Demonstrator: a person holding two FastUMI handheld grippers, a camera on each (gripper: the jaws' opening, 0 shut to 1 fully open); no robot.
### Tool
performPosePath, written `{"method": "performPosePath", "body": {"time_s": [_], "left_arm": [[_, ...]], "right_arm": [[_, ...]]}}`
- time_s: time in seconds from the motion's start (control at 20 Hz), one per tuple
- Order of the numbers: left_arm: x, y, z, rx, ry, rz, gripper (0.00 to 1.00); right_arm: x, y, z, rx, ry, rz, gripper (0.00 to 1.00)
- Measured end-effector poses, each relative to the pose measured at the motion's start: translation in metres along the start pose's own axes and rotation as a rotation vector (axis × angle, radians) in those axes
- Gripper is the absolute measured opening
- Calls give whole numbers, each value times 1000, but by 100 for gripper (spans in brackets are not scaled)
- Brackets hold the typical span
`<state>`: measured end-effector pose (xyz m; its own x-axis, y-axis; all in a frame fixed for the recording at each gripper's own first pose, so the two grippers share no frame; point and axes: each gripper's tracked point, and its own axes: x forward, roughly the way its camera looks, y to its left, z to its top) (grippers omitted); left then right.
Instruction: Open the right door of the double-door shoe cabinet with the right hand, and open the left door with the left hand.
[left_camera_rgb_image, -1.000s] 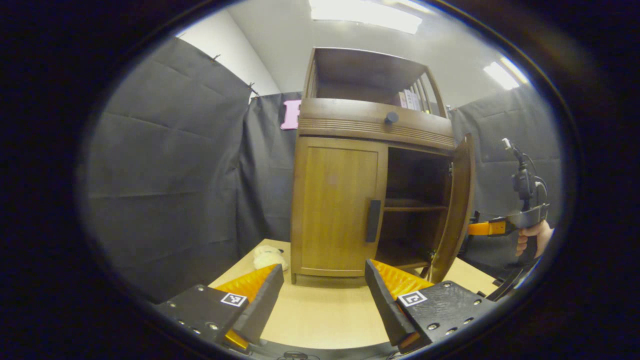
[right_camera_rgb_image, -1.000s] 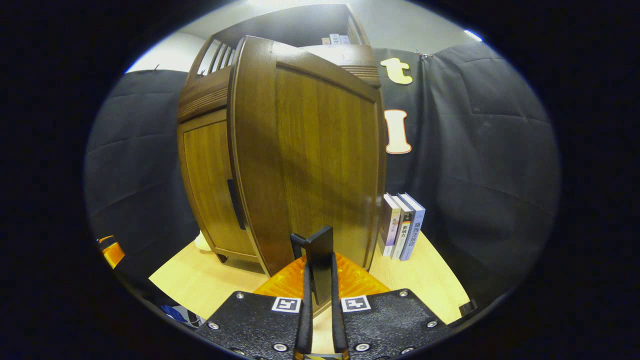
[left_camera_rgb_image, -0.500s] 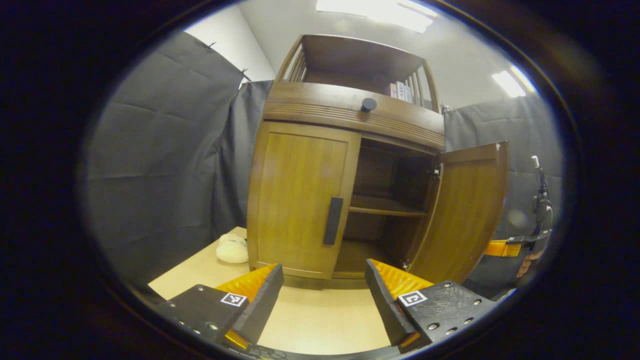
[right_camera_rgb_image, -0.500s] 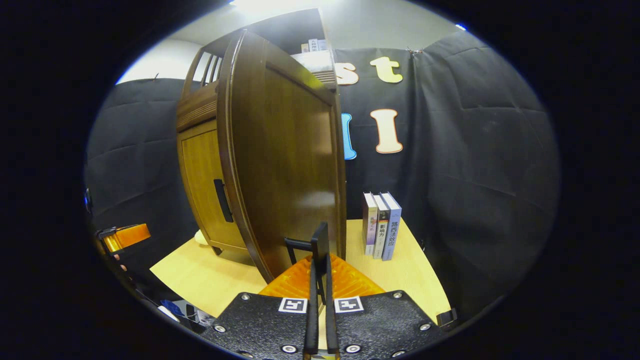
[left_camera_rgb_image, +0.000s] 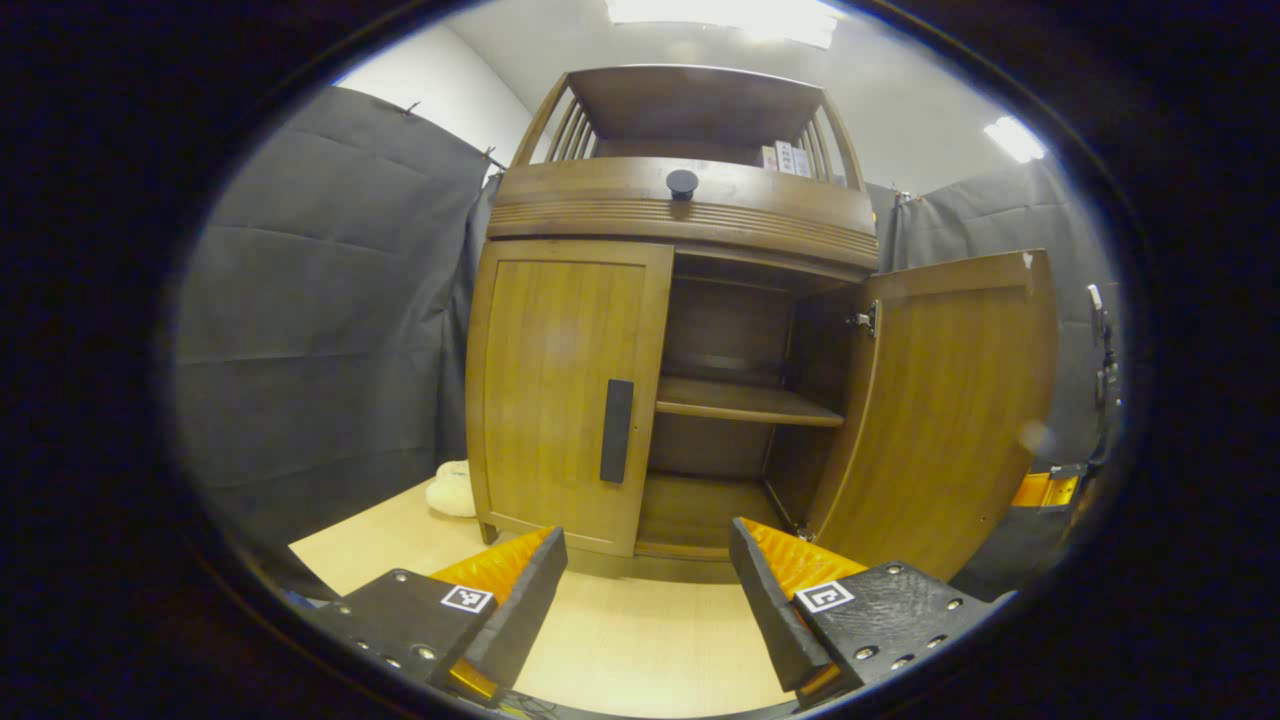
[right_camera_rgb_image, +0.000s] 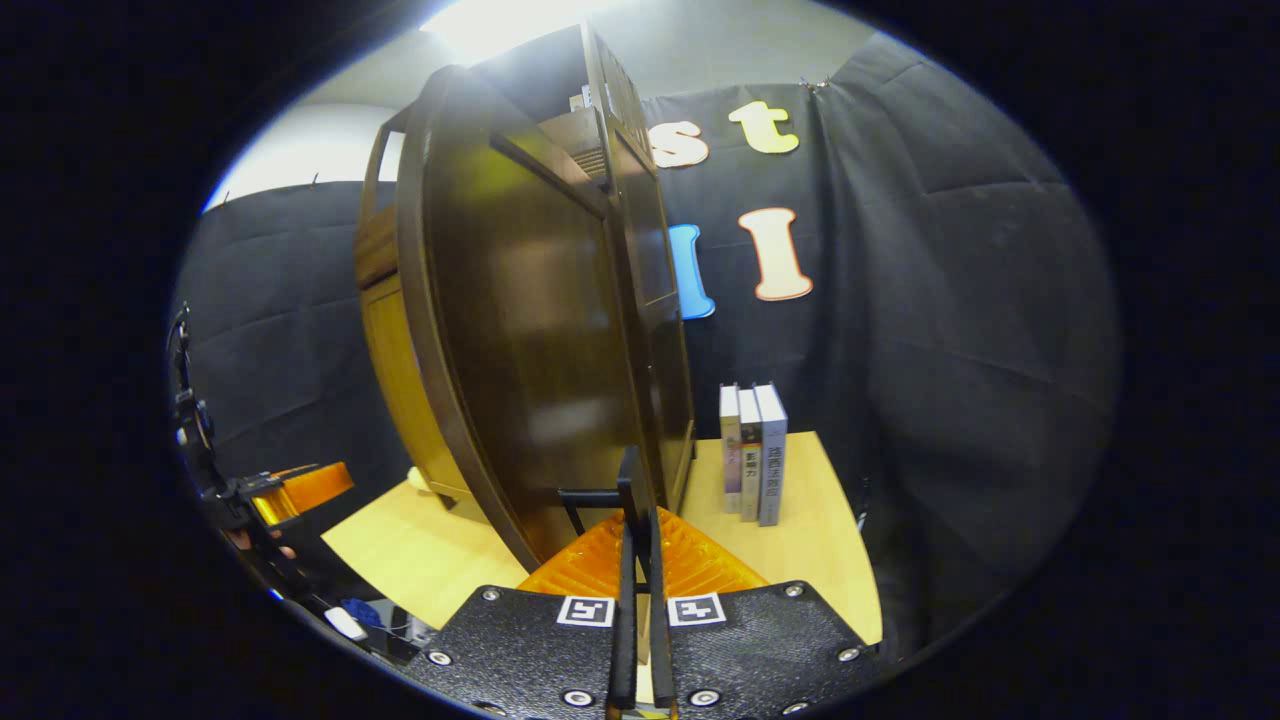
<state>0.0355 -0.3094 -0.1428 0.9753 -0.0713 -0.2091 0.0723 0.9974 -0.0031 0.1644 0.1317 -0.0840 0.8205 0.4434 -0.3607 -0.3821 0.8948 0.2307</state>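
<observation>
**Right door open, left door shut**

The shoe cabinet (left_camera_rgb_image: 680, 330) stands on the table (left_camera_rgb_image: 640, 640). Its right door (left_camera_rgb_image: 950, 410) is swung wide, showing a bare shelf (left_camera_rgb_image: 745, 402) and dark compartments above and below. The left door (left_camera_rgb_image: 565, 385) is closed flat, its handle (left_camera_rgb_image: 616, 430) upright along the inner edge. Books (left_camera_rgb_image: 787, 157) stand in the cabinet's top rack; more books (right_camera_rgb_image: 752, 465) stand right of the cabinet. The left gripper (left_camera_rgb_image: 648, 585) hangs spread before the cabinet, touching nothing. The right gripper (right_camera_rgb_image: 638, 560) is clenched on the right door's upright handle (right_camera_rgb_image: 630, 500).
</observation>
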Motion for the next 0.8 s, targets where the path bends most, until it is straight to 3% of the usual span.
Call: {"method": "performPosePath", "body": {"time_s": [0.25,0.45,0.5,0.55,0.6,0.75,0.8], "left_arm": [[-3,-7,6,10,-5,36,97],[21,0,3,-1,5,28,97],[27,7,5,-5,-7,22,93],[36,13,9,-4,-19,19,97],[46,17,12,-2,-24,12,97],[81,23,24,-6,-39,-39,97],[92,28,31,-23,-49,-51,97]], "right_arm": [[-4,-9,2,-54,-2,32,6],[-5,-6,4,8,-6,7,9],[-4,-5,7,17,-14,3,10],[-3,-8,7,18,-15,-14,7],[-7,-10,4,15,1,-33,19],[-26,-18,4,2,12,-112,27],[-29,-21,5,0,3,-143,36]]}}
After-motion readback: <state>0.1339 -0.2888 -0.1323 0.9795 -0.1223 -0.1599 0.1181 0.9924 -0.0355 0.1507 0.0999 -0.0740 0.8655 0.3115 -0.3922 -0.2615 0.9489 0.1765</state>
